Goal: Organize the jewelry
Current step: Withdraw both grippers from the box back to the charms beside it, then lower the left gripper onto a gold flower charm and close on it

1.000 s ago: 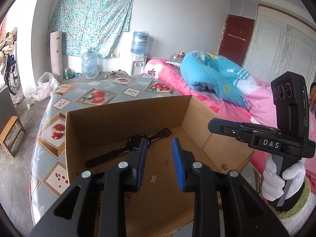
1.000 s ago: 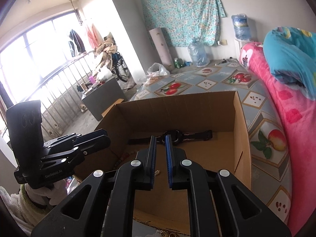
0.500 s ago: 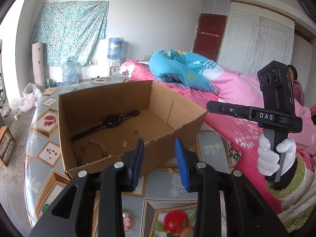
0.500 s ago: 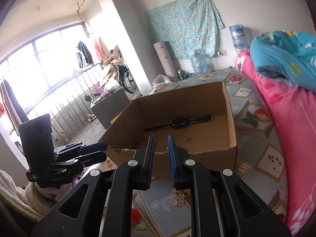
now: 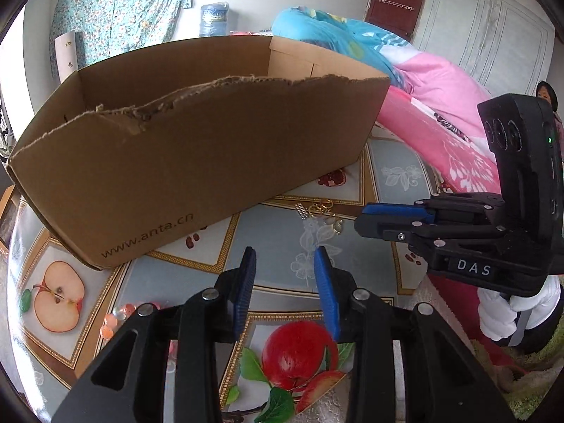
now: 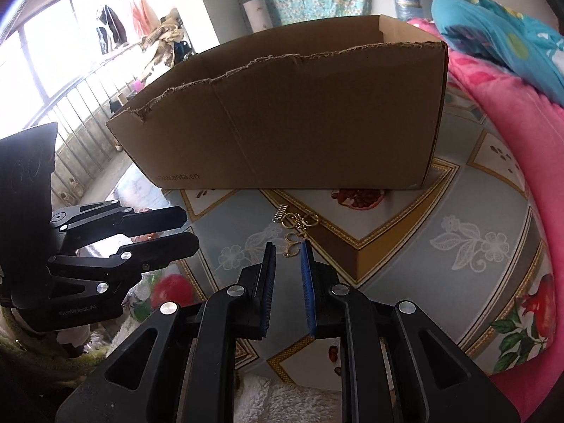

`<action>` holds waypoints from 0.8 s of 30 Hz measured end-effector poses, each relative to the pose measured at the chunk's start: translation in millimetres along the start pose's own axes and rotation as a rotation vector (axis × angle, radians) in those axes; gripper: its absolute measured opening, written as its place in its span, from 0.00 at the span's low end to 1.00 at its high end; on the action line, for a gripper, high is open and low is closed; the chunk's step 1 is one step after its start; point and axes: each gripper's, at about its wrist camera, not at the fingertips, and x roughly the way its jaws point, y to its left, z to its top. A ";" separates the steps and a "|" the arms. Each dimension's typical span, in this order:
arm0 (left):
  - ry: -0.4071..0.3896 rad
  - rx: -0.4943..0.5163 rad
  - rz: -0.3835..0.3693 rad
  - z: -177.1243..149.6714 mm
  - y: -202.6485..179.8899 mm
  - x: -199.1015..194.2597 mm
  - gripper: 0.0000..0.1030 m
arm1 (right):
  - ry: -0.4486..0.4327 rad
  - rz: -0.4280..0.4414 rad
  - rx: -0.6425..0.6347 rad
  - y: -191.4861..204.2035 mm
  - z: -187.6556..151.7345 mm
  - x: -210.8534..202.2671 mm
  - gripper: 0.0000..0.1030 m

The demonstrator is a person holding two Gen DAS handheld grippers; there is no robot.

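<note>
A brown cardboard box (image 5: 197, 148) stands on the fruit-patterned tablecloth; it also shows in the right wrist view (image 6: 289, 127), its inside hidden. Small gold jewelry pieces (image 6: 298, 224) and a little silver spring-like piece (image 6: 280, 214) lie on the cloth in front of the box, also seen in the left wrist view (image 5: 322, 211). My right gripper (image 6: 288, 248) is open and empty, low over the cloth with its tips just short of the gold pieces. My left gripper (image 5: 283, 261) is open and empty, low over the cloth. Pink beads (image 5: 116, 317) lie at its left.
A pink blanket (image 5: 440, 112) and blue pillow (image 6: 500, 31) lie to the right of the table. The right gripper's body (image 5: 493, 218) sits to the right in the left wrist view; the left gripper's body (image 6: 70, 253) sits at left in the right wrist view.
Both grippers have pulled back out of the box and dropped low to the cloth in front of it. The right gripper's jaws have opened wider. The box's contents are no longer visible.
</note>
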 end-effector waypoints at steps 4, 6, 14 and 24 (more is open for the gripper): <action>0.013 0.013 0.003 -1.2 -2.1 4.1 0.32 | 0.005 -0.031 -0.047 3.1 4.0 10.9 0.16; 0.023 0.009 -0.003 -1.4 -1.1 6.4 0.32 | 0.007 -0.049 -0.070 5.4 1.4 13.9 0.17; 0.044 -0.001 -0.027 0.2 1.5 15.0 0.32 | 0.016 -0.078 -0.127 3.5 8.0 26.0 0.15; 0.051 0.035 -0.041 -8.7 1.5 8.1 0.32 | 0.063 0.037 -0.057 -1.2 11.0 25.8 0.09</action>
